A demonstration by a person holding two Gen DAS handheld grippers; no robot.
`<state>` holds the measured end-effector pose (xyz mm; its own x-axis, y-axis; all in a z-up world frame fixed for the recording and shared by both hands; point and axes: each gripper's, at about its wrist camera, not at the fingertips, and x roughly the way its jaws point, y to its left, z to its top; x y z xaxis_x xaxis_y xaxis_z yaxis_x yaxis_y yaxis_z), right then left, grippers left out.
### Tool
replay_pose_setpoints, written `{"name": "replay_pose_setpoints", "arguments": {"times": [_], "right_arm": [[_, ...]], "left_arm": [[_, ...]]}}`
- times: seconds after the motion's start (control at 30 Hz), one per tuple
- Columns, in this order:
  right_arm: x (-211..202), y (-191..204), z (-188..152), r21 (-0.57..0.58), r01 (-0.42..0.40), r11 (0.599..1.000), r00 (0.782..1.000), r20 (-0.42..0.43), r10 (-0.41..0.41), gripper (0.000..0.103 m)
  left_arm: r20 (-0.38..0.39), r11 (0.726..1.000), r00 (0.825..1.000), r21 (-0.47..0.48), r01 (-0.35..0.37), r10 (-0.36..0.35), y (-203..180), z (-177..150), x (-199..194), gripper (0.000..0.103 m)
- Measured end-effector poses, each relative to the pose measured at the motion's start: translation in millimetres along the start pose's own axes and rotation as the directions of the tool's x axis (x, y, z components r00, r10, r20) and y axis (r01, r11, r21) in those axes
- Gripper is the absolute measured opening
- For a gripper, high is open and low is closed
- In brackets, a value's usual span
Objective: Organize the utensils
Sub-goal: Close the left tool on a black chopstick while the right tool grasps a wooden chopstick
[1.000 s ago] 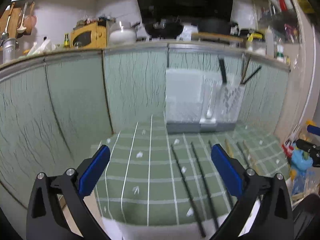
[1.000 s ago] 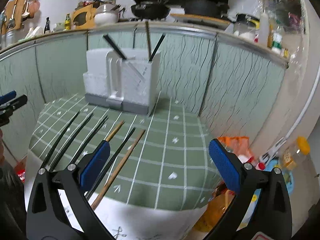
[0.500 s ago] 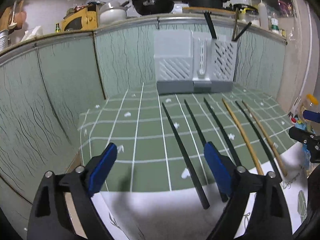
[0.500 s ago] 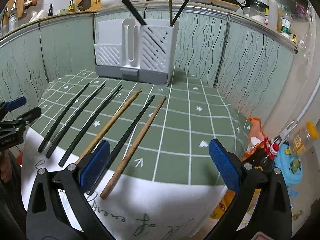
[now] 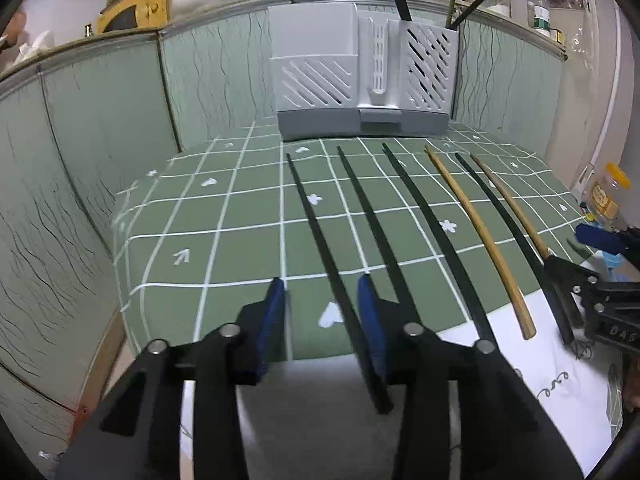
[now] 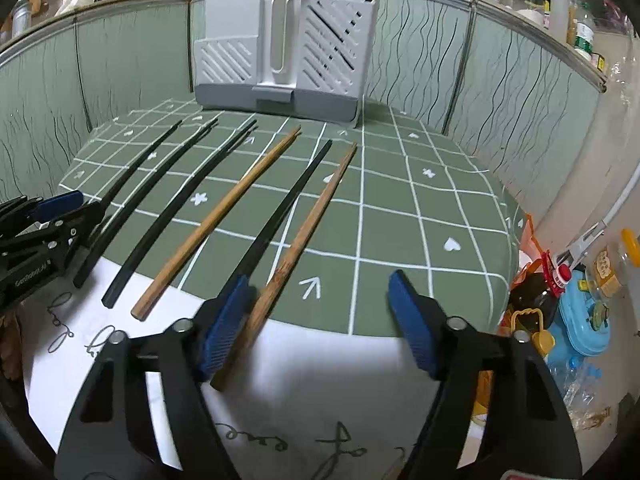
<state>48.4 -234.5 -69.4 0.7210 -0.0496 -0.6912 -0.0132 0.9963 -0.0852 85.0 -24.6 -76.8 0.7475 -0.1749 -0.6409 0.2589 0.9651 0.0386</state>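
Six chopsticks are laid side by side on the green checked cloth (image 5: 224, 240), their far tips pointing toward the white utensil holder (image 5: 362, 76) at the far edge, where three sticks are already stood in the right compartment. The left gripper (image 5: 322, 320) is lowered over the leftmost black chopstick (image 5: 316, 232); its jaws are narrowed and closing, with the stick's near end lying between the blue pads, close against the right one, though a firm pinch cannot be confirmed. The right gripper (image 6: 316, 312) is set over the rightmost wooden chopstick (image 6: 308, 232); its jaws are wider and also closing, the stick lying against the left pad while the right pad is well apart from it.

Several risks are judged from here. As each stick sits off-centre, it could be pushed sideways by one pad and rolled into its neighbour, the black chopstick (image 6: 280, 220) just left of the wooden one being the likeliest to be disturbed. Because the grip is taken near the end, the long free length could droop or swivel once lifted. The cloth might also be caught by the pads.
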Motion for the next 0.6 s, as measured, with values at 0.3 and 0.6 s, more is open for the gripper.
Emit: {"name": "replay_pose_setpoints", "arguments": {"times": [0.3,0.6], "right_arm": [[2,-11,-2,0.070,-0.022,0.997,1.000,-0.009,0.023,0.032],[3,-17,-3,0.101,-0.012,0.995,1.000,-0.015,0.013,0.007]], "left_arm": [[-0.022,1.000,1.000,-0.019,-0.015,0.015,-3,9,12,0.010],[-0.021,0.999,1.000,-0.029,-0.012,0.012,0,10,14,0.006]]}}
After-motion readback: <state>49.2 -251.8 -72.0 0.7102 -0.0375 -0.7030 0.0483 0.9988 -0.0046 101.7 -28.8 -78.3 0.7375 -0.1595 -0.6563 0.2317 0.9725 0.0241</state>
